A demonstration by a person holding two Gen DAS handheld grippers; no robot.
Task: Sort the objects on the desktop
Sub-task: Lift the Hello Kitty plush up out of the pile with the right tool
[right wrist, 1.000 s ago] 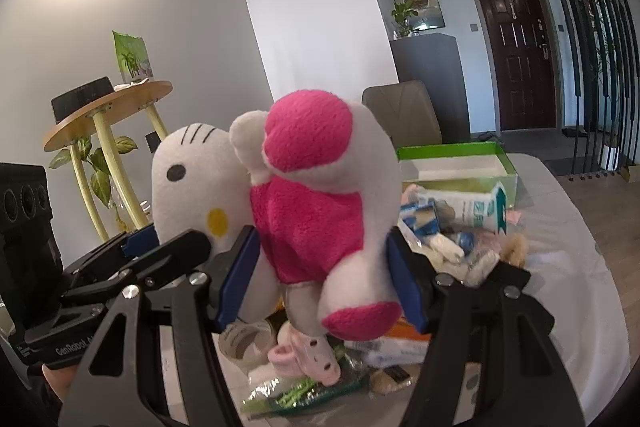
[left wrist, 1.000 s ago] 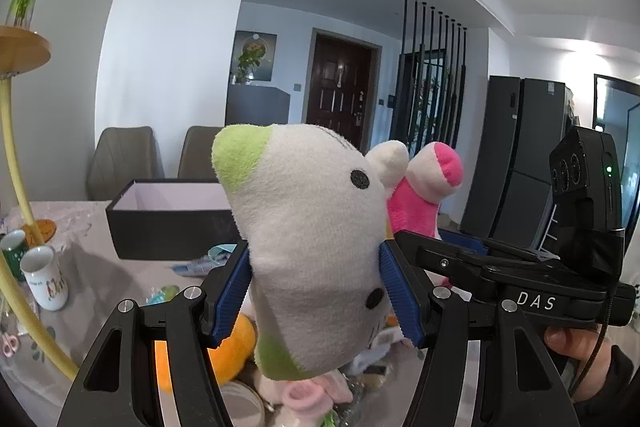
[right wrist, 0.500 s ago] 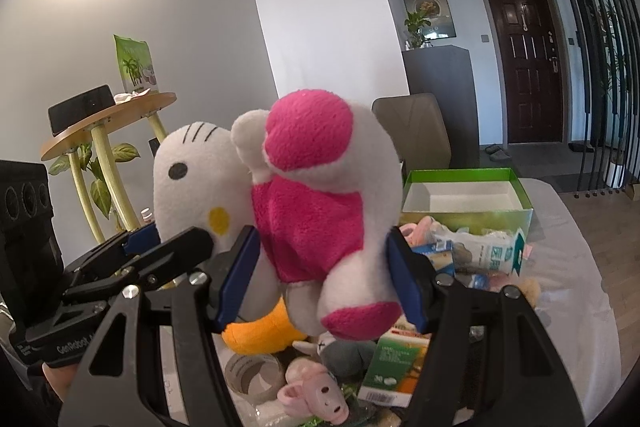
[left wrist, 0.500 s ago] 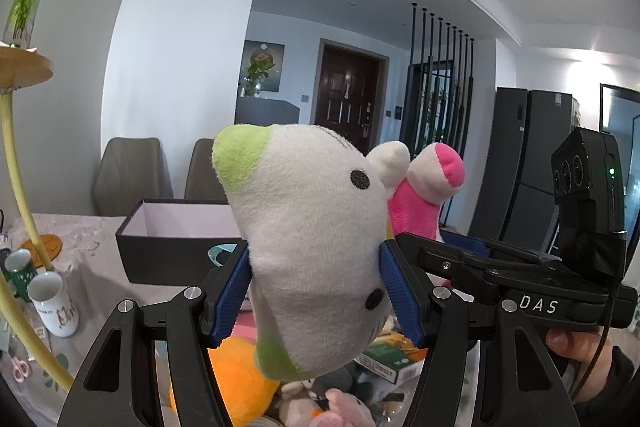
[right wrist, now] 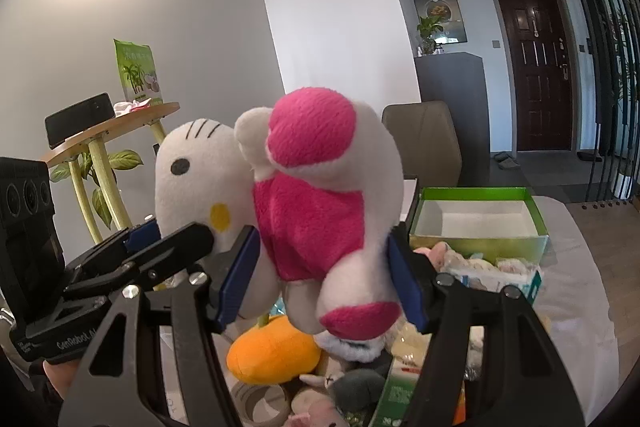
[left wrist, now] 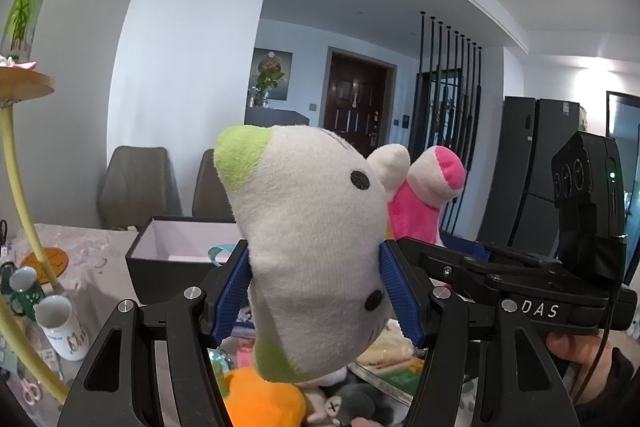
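I've lifted the plush kitty [left wrist: 316,259] clear of the pile | left gripper [left wrist: 316,291] and right gripper [right wrist: 320,279] both clamp it | next: black box [left wrist: 176,259] or green box [right wrist: 476,223]?

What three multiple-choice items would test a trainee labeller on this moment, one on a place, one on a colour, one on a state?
1. The orange plush lies:
A. in the green box
B. on the table, below the held toys
C. on a chair

2. The open box in the right wrist view is:
A. green
B. red
C. yellow

3. The left gripper is:
A. empty
B. shut on a mug
C. shut on the white cat plush

Answers: 1 B, it lies among the clutter; 2 A, green walls; 3 C, both blue pads press its sides.
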